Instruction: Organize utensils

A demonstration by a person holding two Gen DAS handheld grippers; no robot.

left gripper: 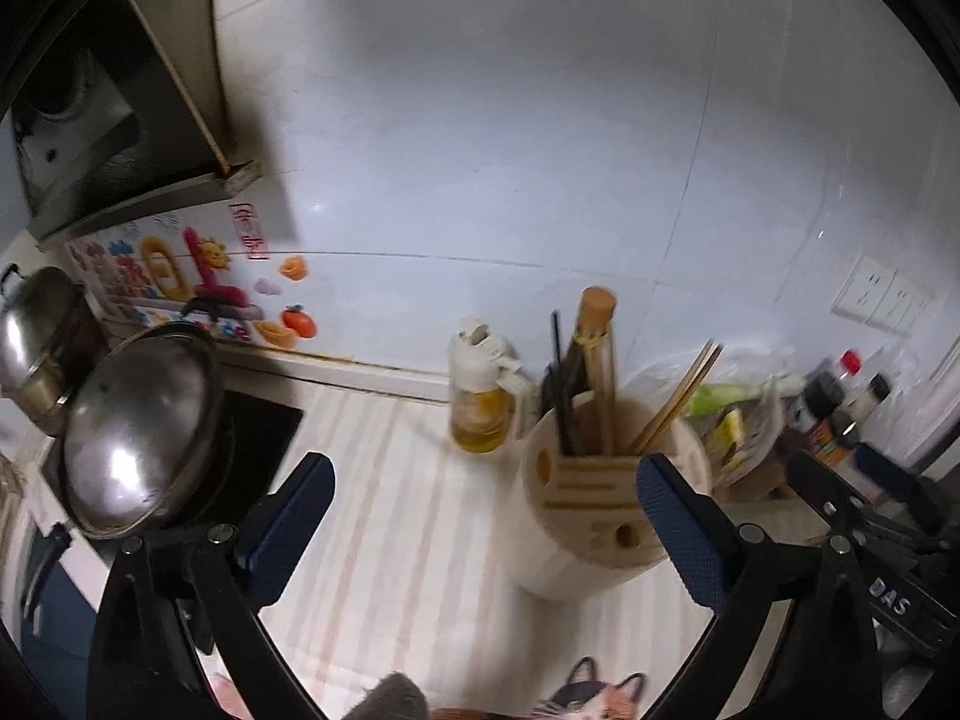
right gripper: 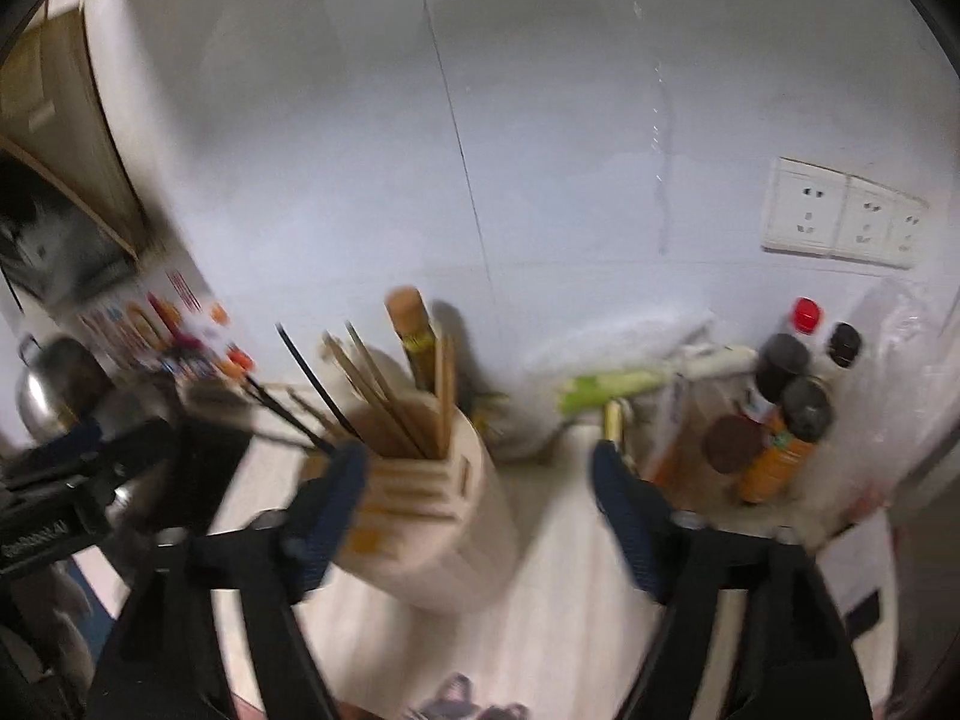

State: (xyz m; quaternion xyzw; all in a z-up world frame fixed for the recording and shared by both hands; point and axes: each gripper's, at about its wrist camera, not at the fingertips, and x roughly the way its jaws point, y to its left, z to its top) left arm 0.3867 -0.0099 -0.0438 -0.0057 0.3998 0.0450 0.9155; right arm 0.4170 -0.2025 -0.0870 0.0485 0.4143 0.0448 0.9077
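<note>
A round pale wooden utensil holder (left gripper: 606, 516) stands on the striped counter. It holds wooden chopsticks (left gripper: 681, 399), black chopsticks (left gripper: 561, 384) and a thick wooden handle (left gripper: 597, 330). My left gripper (left gripper: 486, 510) is open and empty, just in front of the holder. The holder also shows in the right wrist view (right gripper: 432, 510), with its chopsticks (right gripper: 384, 390) sticking up. My right gripper (right gripper: 480, 510) is open and empty, close to the holder, its left finger (right gripper: 336, 504) in front of the holder's slotted top. The right view is blurred.
An oil bottle (left gripper: 483, 390) stands left of the holder. Steel pots with lids (left gripper: 138, 432) sit on the stove at left. Sauce bottles (right gripper: 786, 408), green vegetables (right gripper: 612, 387) and plastic bags crowd the right corner. Wall sockets (right gripper: 840, 216) sit above them.
</note>
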